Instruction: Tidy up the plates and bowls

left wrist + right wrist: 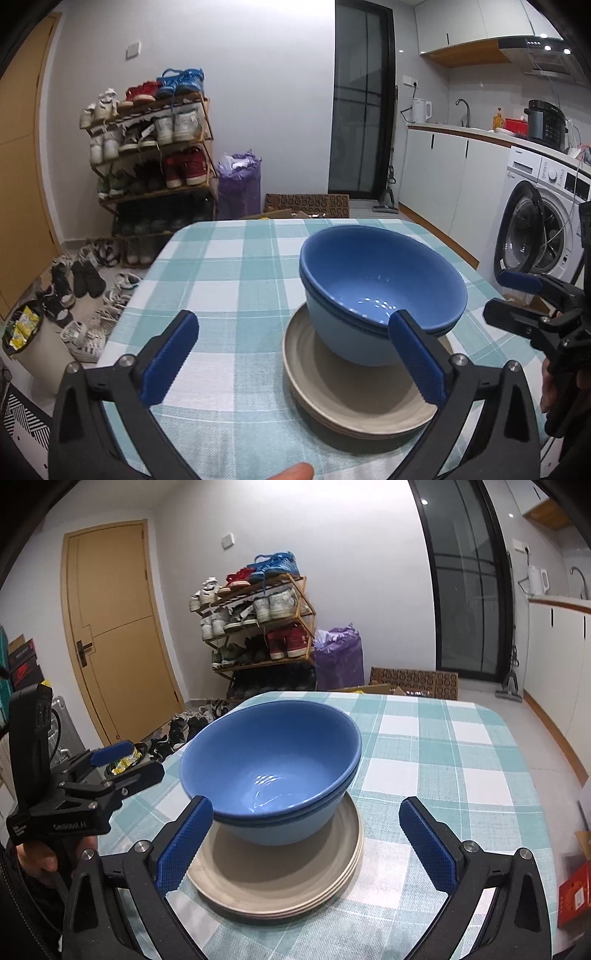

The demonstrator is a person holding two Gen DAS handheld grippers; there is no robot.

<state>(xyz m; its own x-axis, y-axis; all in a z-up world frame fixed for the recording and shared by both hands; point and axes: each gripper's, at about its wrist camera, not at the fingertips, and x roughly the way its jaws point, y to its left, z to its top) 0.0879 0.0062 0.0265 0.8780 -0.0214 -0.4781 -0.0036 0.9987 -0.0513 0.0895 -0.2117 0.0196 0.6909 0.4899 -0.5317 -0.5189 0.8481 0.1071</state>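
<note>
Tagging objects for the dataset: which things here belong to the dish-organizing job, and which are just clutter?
Job: blue bowls, nested; beige plates stacked beneath; left gripper and right gripper, both open.

Clutter: shoe rack, purple bag, kettle, washing machine.

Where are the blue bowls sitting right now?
The two nested blue bowls sit on the stack of beige plates on the checked tablecloth, just beyond both open grippers; in the left wrist view they lie right of centre.
</note>
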